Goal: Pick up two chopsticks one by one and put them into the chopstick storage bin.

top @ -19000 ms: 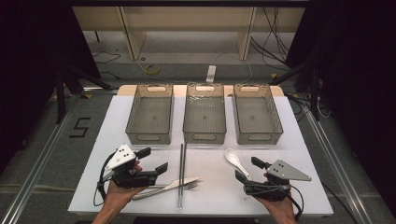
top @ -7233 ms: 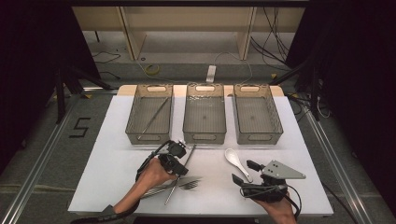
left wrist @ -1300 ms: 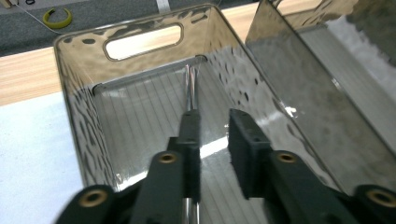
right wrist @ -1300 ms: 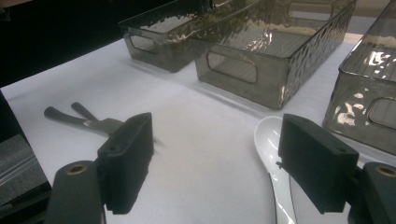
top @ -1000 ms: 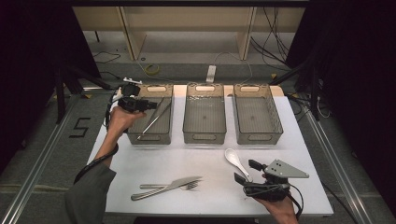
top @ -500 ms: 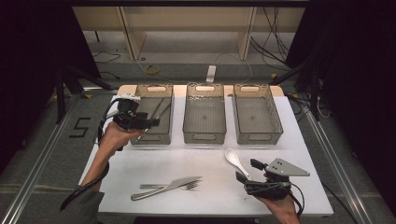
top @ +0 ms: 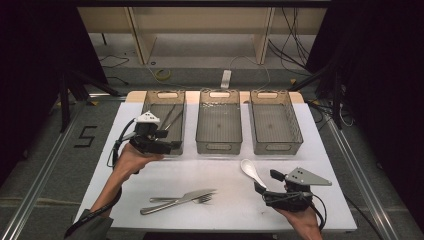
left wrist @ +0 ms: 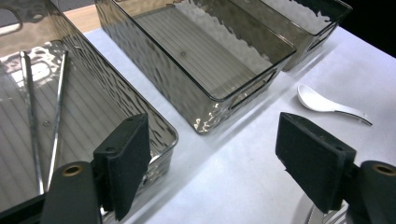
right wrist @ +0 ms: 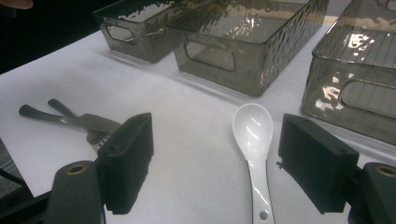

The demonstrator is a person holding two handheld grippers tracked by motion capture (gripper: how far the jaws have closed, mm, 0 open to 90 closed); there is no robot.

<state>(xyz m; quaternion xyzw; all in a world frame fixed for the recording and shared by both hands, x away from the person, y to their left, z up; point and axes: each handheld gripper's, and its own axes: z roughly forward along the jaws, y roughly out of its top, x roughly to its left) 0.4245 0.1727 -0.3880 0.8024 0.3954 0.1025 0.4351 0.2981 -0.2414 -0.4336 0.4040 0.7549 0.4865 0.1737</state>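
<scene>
Two metal chopsticks [top: 169,118] lie inside the left bin [top: 150,111]. Over that bin's near end, the left gripper [top: 172,140] has just been opening its jaws, nothing between them. Near the white spoon [top: 248,169], the right gripper [top: 265,184] is spread wide and empty.

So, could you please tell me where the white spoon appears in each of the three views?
High view: white spoon lower right of centre, before the right gripper.
Left gripper view: right edge, upper half.
Right gripper view: bottom centre, between the fingers.
Shared landmark: the middle bin.
</scene>
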